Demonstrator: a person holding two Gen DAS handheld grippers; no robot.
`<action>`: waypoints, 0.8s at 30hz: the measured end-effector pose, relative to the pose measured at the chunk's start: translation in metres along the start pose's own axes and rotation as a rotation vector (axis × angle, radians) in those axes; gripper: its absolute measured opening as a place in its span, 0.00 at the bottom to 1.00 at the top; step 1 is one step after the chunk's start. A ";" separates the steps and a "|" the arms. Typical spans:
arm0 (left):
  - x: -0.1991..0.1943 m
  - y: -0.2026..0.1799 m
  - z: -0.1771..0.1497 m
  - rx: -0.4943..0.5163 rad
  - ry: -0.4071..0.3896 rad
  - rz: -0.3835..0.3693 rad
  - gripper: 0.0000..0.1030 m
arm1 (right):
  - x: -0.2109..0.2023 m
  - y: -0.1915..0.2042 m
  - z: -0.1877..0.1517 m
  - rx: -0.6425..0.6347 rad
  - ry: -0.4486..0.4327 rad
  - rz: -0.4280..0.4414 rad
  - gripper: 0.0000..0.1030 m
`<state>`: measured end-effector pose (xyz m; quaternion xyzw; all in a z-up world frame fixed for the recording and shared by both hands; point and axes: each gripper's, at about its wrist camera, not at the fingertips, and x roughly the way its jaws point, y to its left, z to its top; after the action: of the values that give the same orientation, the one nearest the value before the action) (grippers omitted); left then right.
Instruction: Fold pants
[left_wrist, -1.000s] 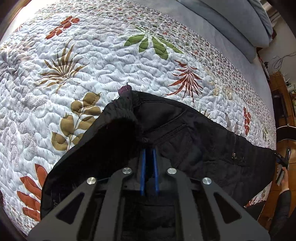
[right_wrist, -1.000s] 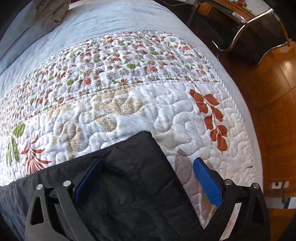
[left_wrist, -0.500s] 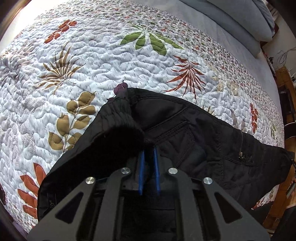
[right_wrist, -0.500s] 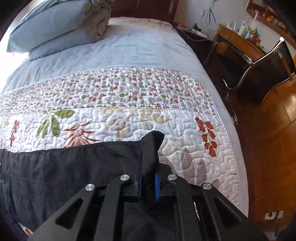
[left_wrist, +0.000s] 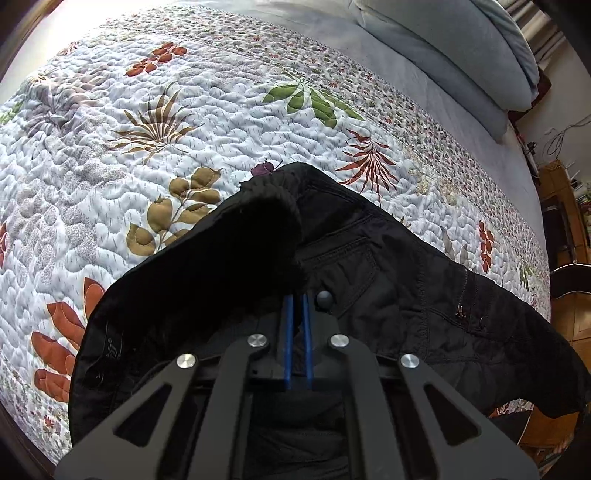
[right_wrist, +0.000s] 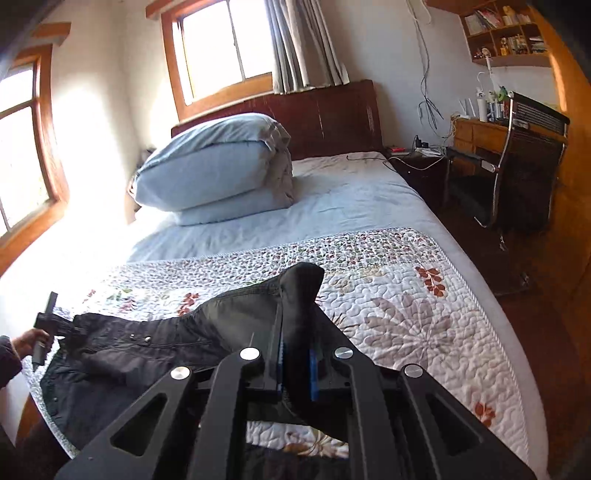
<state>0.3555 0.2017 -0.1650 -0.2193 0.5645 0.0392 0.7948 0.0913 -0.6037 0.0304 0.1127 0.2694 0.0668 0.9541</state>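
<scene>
1. On the quilt lie black pants, stretched across its near edge.
2. Left gripper is pinched tight on the waistband, bunching it upward.
3. Right gripper is clamped on a raised leg end, beside the pillows.

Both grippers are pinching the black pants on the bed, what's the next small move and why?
Probably carry the right gripper with its lifted leg end toward the left gripper at the waistband. Both are shut on the pants, which lie stretched lengthwise across the quilt, unfolded.
</scene>
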 end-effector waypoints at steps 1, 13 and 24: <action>-0.003 0.000 -0.003 0.002 -0.004 -0.001 0.03 | -0.015 -0.005 -0.015 0.033 -0.014 0.017 0.09; -0.032 -0.002 -0.048 0.065 -0.054 -0.007 0.04 | -0.059 -0.054 -0.190 0.400 0.052 -0.011 0.07; -0.030 0.000 -0.092 0.110 -0.082 -0.046 0.14 | -0.044 -0.063 -0.251 0.569 0.133 -0.057 0.50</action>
<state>0.2641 0.1711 -0.1621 -0.1864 0.5278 -0.0010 0.8286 -0.0740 -0.6276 -0.1716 0.3633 0.3422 -0.0310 0.8660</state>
